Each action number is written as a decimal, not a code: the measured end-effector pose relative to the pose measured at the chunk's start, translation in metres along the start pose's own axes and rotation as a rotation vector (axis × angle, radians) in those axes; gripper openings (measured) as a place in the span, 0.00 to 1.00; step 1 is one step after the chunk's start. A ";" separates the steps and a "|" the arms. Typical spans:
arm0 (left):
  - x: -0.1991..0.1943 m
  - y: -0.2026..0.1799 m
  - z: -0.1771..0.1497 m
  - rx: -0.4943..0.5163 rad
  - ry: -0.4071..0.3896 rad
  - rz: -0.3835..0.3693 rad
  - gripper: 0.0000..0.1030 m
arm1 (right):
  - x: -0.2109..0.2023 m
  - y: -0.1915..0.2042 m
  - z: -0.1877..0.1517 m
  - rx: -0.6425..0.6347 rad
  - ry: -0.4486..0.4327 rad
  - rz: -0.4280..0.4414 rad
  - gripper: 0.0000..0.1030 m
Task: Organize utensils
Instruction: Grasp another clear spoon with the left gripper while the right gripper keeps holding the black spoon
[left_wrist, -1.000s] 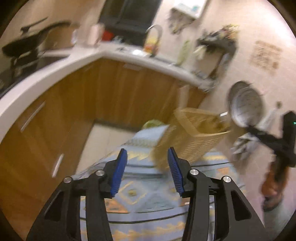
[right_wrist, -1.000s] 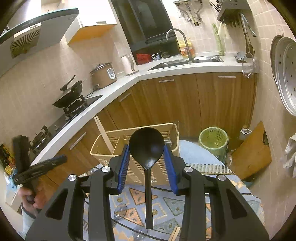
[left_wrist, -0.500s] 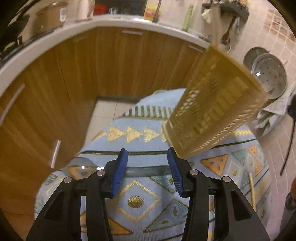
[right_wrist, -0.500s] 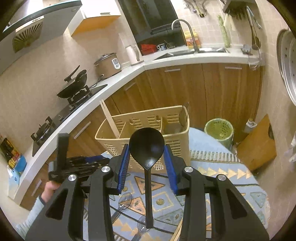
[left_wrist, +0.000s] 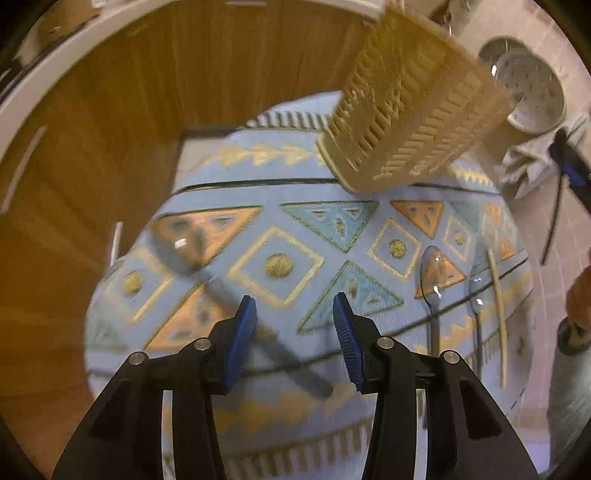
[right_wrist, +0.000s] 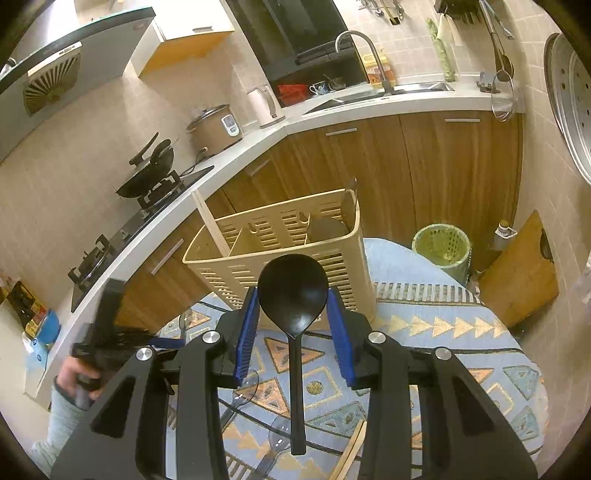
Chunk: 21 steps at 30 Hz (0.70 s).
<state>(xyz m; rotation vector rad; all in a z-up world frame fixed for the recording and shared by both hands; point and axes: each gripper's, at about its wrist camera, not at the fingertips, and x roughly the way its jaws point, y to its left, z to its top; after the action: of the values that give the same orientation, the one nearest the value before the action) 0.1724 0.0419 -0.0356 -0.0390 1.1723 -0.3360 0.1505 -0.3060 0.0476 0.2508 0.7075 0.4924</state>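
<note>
The right wrist view shows my right gripper (right_wrist: 291, 299) shut on the bowl of a black spoon (right_wrist: 291, 288); its handle hangs back toward the camera. Just beyond stands the beige slotted caddy (right_wrist: 280, 251), with a chopstick (right_wrist: 212, 221) in its left compartment and a dark utensil (right_wrist: 328, 225) in its right one. My left gripper (left_wrist: 293, 306) points steeply down at the blue patterned tablecloth (left_wrist: 280, 221), open and holding nothing. A blurred grey spoon (left_wrist: 184, 247) lies on the cloth, its handle passing under the left finger. Two clear spoons (left_wrist: 432, 280) and a chopstick (left_wrist: 496, 314) lie to the right.
A green wastebasket (right_wrist: 441, 247) and a wooden board (right_wrist: 521, 269) stand on the floor past the table's far edge. Wooden cabinets (right_wrist: 369, 166) and a white counter with stove, rice cooker and kettle curve round the left and back. A hand (right_wrist: 77, 373) carries the left gripper at lower left.
The left gripper has tipped downward and sunk toward the cloth, so the table and a grey spoon now fill its view. The right gripper has dropped slightly, still holding the spoon.
</note>
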 end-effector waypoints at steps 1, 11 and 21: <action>-0.012 0.008 -0.004 -0.034 -0.038 -0.006 0.47 | 0.001 -0.001 0.000 0.005 0.002 0.003 0.33; 0.002 0.060 0.025 -0.262 -0.052 0.154 0.60 | -0.001 0.002 -0.001 -0.004 0.007 0.007 0.33; 0.032 0.038 0.041 -0.145 -0.023 0.294 0.60 | 0.016 -0.007 -0.006 0.031 0.054 0.017 0.33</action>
<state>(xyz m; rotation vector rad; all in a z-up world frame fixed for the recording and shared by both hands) 0.2298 0.0634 -0.0563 0.0034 1.1590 0.0094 0.1594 -0.3033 0.0321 0.2740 0.7669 0.5065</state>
